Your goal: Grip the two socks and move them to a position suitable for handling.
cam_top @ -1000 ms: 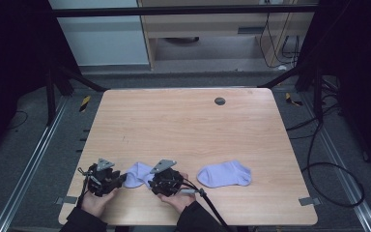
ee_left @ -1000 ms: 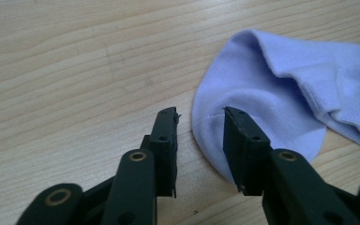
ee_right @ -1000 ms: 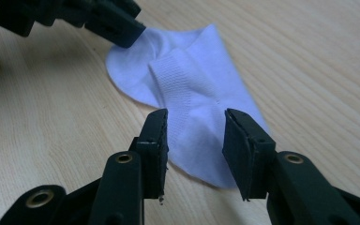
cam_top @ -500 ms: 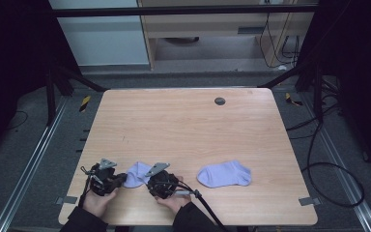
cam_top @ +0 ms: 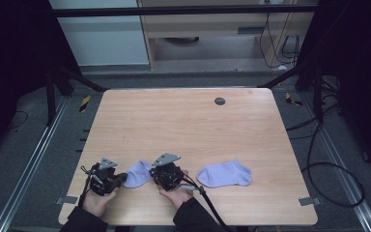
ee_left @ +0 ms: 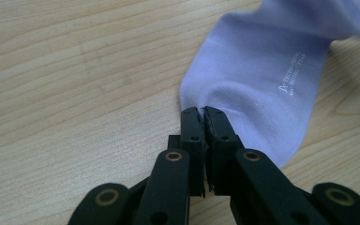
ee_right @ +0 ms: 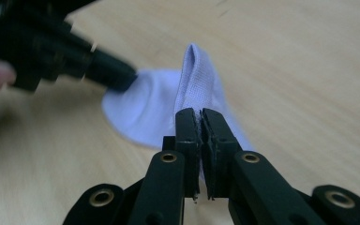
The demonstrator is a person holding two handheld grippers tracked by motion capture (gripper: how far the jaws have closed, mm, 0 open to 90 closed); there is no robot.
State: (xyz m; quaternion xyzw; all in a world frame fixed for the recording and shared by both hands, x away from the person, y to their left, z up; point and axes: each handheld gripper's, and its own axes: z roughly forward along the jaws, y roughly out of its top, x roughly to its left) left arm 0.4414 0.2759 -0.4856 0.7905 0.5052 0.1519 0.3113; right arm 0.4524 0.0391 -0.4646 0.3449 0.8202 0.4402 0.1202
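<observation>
Near the front edge of the worktop (cam_top: 183,121), a lilac ankle sock (cam_top: 137,174) lay between the two hands, and each hand-held gripper had just been closing on one end of it. The left hand-held gripper (ee_left: 201,112) pinched the edge flat on the wood, while the right hand-held gripper (ee_right: 199,115) nipped a raised fold, probably so the sock could be lifted or stretched taut. Its matching sock (cam_top: 224,174) lay untouched just beside the right hand.
</observation>
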